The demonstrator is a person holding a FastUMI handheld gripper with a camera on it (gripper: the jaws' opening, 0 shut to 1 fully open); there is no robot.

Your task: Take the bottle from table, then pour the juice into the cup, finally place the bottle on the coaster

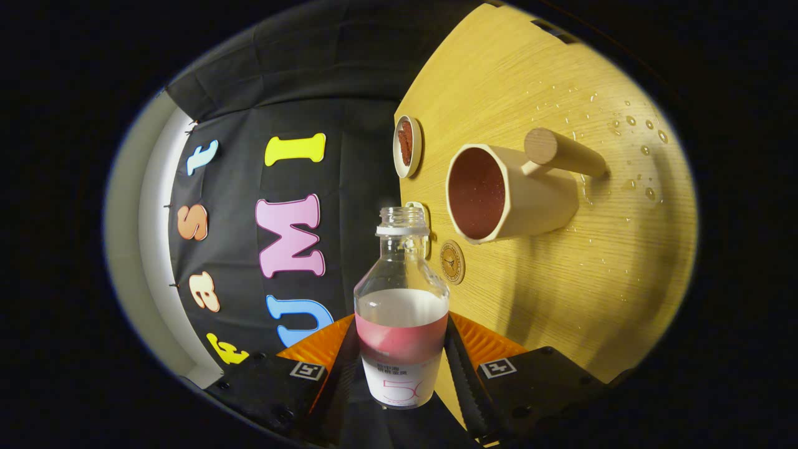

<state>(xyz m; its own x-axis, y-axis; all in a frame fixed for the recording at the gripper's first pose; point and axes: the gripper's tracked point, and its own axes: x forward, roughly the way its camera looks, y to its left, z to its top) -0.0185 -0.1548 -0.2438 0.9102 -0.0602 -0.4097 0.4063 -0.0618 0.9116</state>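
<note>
My gripper point(402, 340) is shut on a clear, uncapped bottle point(402, 312) with a pink and white label, one finger on each side of its body. The hand is rolled over, so the bottle lies roughly level above the wooden table point(561, 299). Its open mouth is beside the rim of a cream cup point(511, 193), a little above it. The cup stands upright, has a round wooden handle, and looks dark red inside. A small round wooden coaster point(452, 262) lies on the table between the bottle's shoulder and the cup.
A small cream dish point(407, 146) with something red in it sits beyond the cup near the table's far edge. Water drops point(629, 125) are scattered on the wood past the cup's handle. A pale object point(423, 209) is partly hidden behind the bottle's neck.
</note>
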